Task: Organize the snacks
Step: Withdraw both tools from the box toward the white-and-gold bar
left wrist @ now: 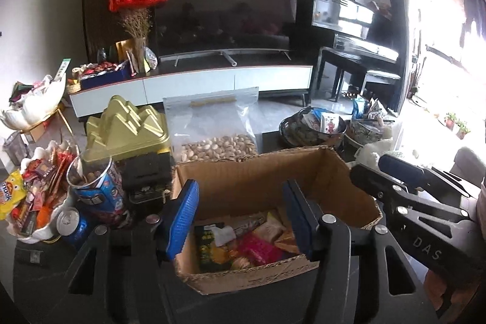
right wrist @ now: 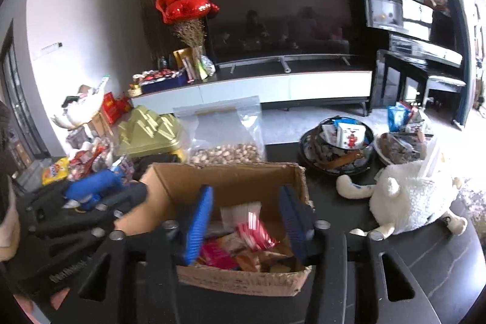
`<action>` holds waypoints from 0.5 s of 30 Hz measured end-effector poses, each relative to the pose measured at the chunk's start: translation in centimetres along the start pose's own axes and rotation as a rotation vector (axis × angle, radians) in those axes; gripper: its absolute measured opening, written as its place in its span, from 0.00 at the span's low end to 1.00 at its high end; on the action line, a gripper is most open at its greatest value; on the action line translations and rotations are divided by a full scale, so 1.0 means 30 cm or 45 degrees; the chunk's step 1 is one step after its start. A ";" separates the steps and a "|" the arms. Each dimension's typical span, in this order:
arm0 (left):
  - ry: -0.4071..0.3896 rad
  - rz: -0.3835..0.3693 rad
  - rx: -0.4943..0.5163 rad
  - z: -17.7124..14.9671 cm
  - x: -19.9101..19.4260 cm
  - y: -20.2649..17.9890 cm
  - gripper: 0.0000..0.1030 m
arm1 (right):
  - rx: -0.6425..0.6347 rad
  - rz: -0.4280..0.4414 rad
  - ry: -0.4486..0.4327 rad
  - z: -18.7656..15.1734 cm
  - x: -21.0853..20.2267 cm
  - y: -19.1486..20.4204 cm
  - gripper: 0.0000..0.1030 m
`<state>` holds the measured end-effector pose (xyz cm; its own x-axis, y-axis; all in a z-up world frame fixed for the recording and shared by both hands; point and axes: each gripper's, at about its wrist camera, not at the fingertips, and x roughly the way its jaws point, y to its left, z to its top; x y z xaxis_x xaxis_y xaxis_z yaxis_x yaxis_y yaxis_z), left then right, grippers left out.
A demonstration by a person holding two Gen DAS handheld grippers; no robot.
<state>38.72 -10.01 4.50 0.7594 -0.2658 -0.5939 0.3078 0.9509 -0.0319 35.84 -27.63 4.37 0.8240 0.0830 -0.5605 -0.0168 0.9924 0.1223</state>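
Above carton (left wrist: pixel 267 172), both tongs (left wrist: pixel 240 220) gape

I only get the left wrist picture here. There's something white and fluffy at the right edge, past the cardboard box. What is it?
Observer: A white plush sheep, lying on the dark table to the right of the cardboard box.
Visitor: Is the right hand-held gripper holding anything? I only see its side.
Observer: No. The right hand-held gripper is open above the box, with nothing between its fingers.
Visitor: What's under it?
Observer: A red-and-white striped packet on top of the snacks in the box.
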 end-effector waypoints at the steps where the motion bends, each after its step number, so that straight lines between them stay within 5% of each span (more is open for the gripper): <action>1: 0.006 0.002 -0.004 -0.009 -0.004 0.001 0.55 | -0.002 -0.003 0.006 -0.006 0.002 -0.002 0.47; 15: 0.019 -0.037 0.046 -0.140 -0.139 -0.086 0.58 | 0.042 -0.065 0.055 -0.170 -0.163 -0.031 0.54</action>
<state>32.34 -10.70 3.69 0.7411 -0.2904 -0.6054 0.3502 0.9364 -0.0205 28.93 -28.50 2.82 0.7981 0.0372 -0.6014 0.0435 0.9919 0.1191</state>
